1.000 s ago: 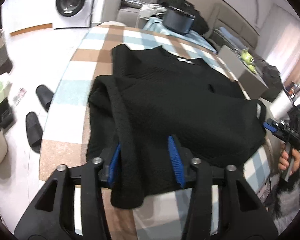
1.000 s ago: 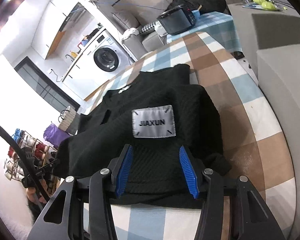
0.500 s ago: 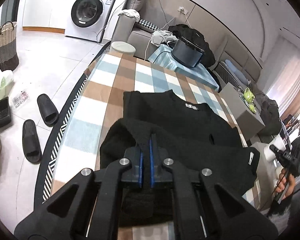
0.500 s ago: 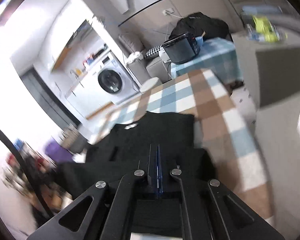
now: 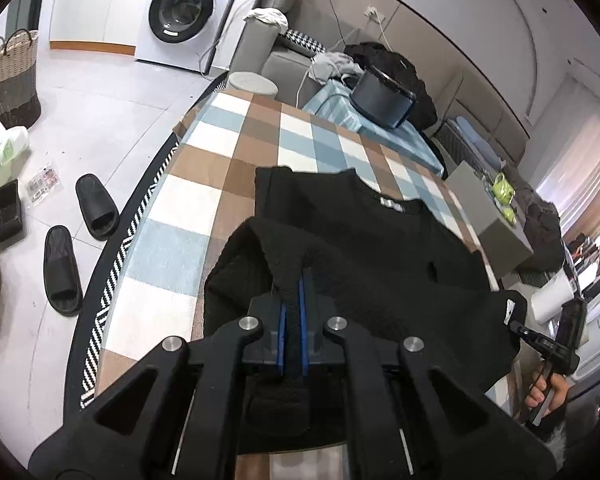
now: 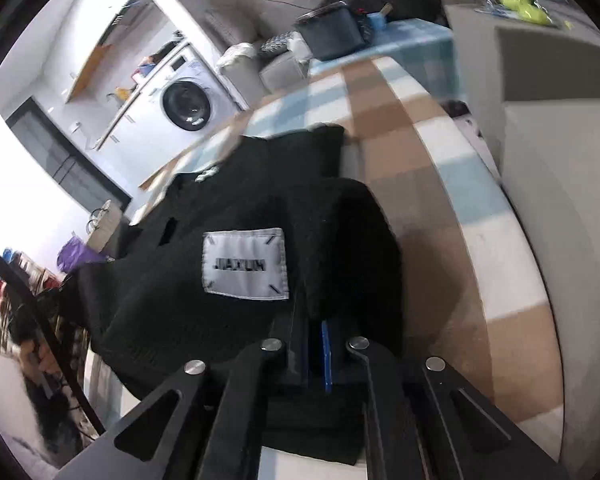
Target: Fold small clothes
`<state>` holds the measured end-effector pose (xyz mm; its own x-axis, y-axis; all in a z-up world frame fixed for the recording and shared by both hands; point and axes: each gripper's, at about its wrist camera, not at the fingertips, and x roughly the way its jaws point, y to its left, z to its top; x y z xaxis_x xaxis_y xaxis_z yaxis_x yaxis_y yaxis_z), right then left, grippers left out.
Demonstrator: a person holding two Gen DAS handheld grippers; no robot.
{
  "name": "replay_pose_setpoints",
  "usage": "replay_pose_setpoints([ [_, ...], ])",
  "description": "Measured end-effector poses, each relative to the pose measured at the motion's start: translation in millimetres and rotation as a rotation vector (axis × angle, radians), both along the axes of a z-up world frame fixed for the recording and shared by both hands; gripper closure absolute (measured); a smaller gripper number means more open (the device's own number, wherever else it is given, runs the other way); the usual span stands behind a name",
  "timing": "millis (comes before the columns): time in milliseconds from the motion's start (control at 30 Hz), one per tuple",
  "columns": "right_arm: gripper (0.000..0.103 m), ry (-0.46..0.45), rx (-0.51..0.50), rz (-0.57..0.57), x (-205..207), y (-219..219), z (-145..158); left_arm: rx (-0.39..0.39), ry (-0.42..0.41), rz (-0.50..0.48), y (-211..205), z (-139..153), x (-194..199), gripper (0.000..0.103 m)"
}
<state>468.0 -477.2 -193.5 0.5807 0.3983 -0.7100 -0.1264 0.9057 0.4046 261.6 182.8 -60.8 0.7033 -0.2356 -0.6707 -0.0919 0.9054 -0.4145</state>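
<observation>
Left wrist view. The left gripper (image 5: 293,312), black-framed with blue pads, occupies the lower centre of the frame; its jaws are pressed together on a raised fold of the black textured knit garment (image 5: 364,248). The garment lies spread across the round table covered in a brown, blue and white checked cloth (image 5: 228,168), its neckline and small white neck label (image 5: 392,205) toward the upper centre, its near edge lifted at the pinch. At the right edge of the frame the right gripper (image 5: 518,325) is at the garment's far corner, held by a hand (image 5: 548,394) at lower right. Upper left: a white front-loading washing machine (image 5: 184,12). Left edge: a woven basket (image 5: 8,76) and, below it on the pale floor, two black slippers (image 5: 80,240).

Right wrist view (motion-blurred). The right gripper (image 6: 314,350) fills the lower centre; its jaws are closed on a bunched layer of the same black garment (image 6: 236,208), which drapes over the left finger. A grey rectangular sewn-on patch with dark lettering (image 6: 245,264) sits just above the jaws, centre frame. The checked tablecloth (image 6: 440,184) shows to the right of the garment. The washing machine (image 6: 188,106) appears upper left of centre.
</observation>
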Motion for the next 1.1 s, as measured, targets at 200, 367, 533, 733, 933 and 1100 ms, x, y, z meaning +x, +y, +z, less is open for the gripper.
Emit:
replay_pose_setpoints([
  [200,0.099,-0.188,0.115,-0.013,4,-4,63,0.001,-0.063,0.005,2,18,14,0.1],
  [367,0.099,-0.253,0.121,-0.103,41,-6,94,0.01,-0.113,0.049,12,36,43,0.1],
  [533,0.099,-0.201,0.122,-0.169,85,-2,80,-0.033,-0.045,0.073,27,15,81,0.1],
  [733,0.094,0.031,0.083,-0.246,121,-13,26,-0.057,0.126,0.092,28,-31,100,0.086],
  [933,0.063,0.044,0.16,-0.209,66,-26,18,0.002,0.156,0.123,25,-40,47,0.061],
  [1100,0.062,0.075,0.093,-0.156,-3,-22,13,0.1,0.199,0.097,5,-46,-11,0.057],
])
